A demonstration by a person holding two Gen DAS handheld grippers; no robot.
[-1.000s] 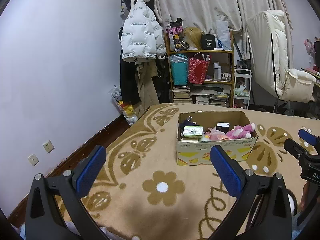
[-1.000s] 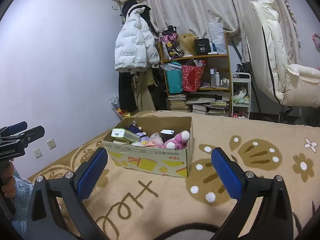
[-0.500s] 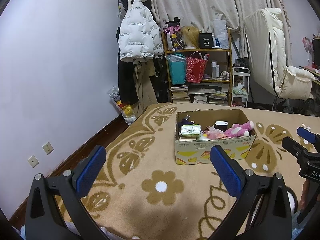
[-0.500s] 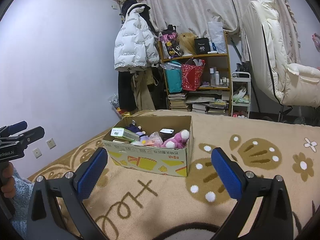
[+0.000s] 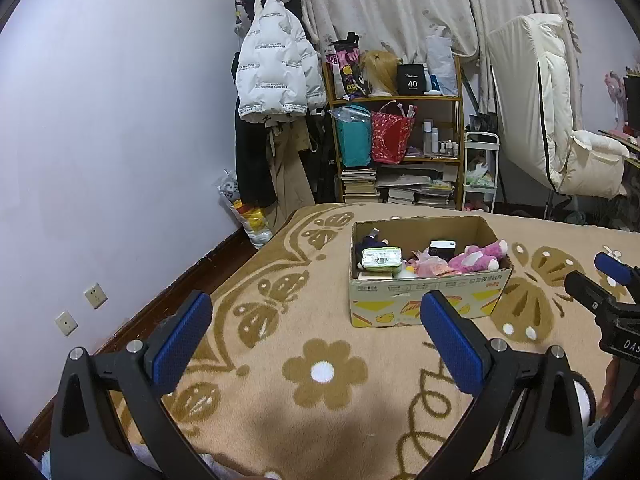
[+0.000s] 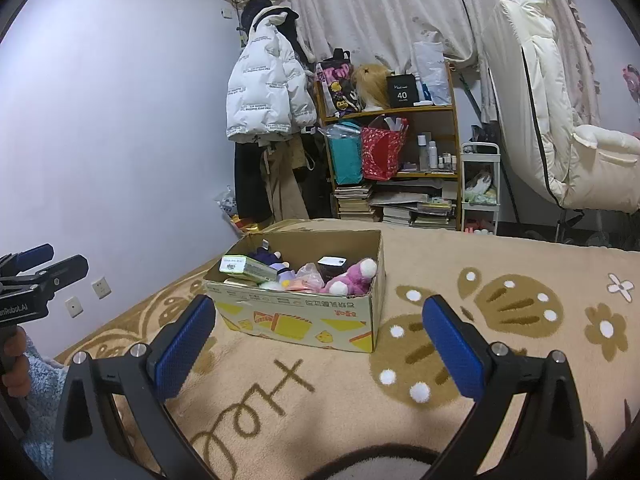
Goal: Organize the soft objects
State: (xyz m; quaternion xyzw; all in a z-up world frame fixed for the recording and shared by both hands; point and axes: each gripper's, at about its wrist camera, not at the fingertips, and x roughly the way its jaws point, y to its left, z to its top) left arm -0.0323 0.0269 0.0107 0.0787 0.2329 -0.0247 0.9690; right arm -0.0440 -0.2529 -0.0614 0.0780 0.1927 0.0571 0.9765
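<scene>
A cardboard box (image 5: 430, 300) (image 6: 304, 318) stands on the tan patterned blanket (image 5: 320, 372). It holds a pink plush toy (image 5: 478, 257) (image 6: 352, 278), a dark purple plush (image 5: 370, 243) (image 6: 266, 258), a green-white pack (image 5: 382, 259) (image 6: 244, 266), a small black box (image 5: 442, 247) and pink crumpled soft items (image 5: 428, 266). My left gripper (image 5: 316, 334) is open and empty, hovering above the blanket short of the box. My right gripper (image 6: 318, 338) is open and empty, near the box's front wall. Each gripper shows at the edge of the other's view.
A wooden shelf (image 5: 400, 148) with bags, books and bottles stands behind the bed. A white puffer jacket (image 5: 276, 80) hangs at the wall. A cream padded chair (image 5: 560, 132) is at the right. Wall sockets (image 5: 94, 296) sit low on the left wall.
The left gripper has drawn back slightly, so the box looks a little smaller and farther. The right view is almost unchanged. Both grippers stay open and empty.
</scene>
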